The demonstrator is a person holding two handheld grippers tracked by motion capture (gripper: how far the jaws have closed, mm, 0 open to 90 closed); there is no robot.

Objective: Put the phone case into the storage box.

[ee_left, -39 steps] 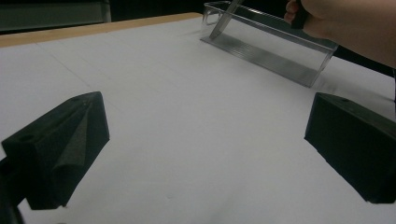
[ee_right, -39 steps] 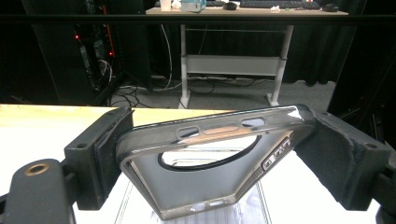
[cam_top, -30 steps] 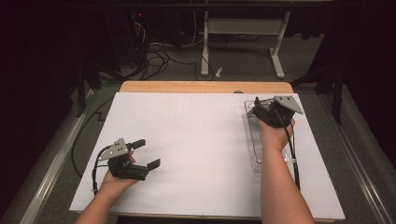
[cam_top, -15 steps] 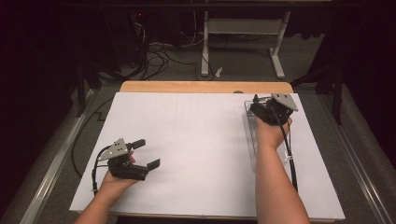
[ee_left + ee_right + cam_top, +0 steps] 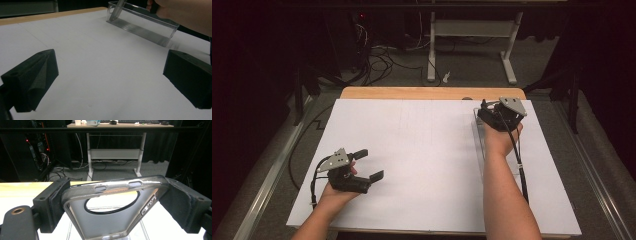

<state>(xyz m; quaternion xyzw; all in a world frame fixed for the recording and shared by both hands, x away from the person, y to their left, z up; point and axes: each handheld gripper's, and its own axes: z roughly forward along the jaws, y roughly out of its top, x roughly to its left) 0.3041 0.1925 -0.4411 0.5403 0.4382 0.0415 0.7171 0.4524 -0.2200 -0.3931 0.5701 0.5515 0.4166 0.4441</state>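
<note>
Hiding clear tray under forearm

Left gripper low over white table sheet, jaws wide apart, nothing between. Clear plastic bin at 1 o'clock, well apart, resting on sheet. Translucent flat item standing tilted inside bin's far end. Other hand above bin at 2 o'clock. Wooden table edge at 11 o'clock.
</note>
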